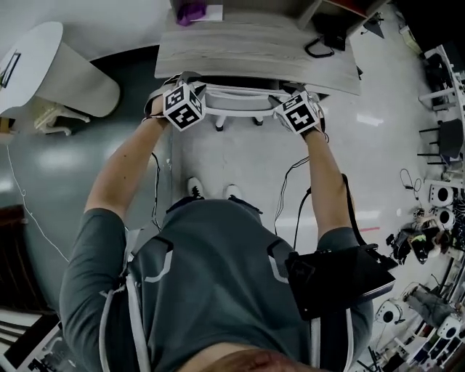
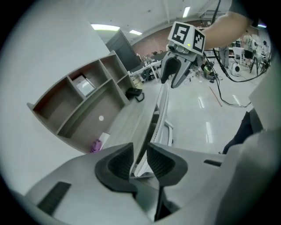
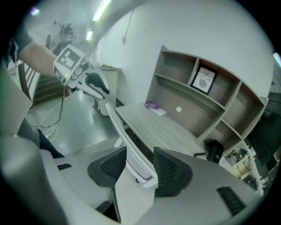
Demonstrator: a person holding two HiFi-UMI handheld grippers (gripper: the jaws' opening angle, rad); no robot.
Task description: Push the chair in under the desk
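The white chair's back (image 1: 236,93) stands right against the front edge of the pale wooden desk (image 1: 254,51), with its seat hidden under the top. My left gripper (image 1: 185,83) holds the left end of the chair back's top rail. In the left gripper view the thin rail (image 2: 160,110) runs between the two pads, and the left gripper (image 2: 139,160) is shut on it. My right gripper (image 1: 301,94) is at the rail's right end. In the right gripper view the rail (image 3: 118,127) lies between the jaws of the right gripper (image 3: 140,165), which stand wide with a slim gap on the left.
On the desk lie a purple object (image 1: 191,11) and a black cable (image 1: 320,45), below a shelf unit (image 2: 83,105) with a framed card (image 3: 204,80). A white round table (image 1: 29,62) is at the left. Gear and cables (image 1: 429,232) litter the floor at the right.
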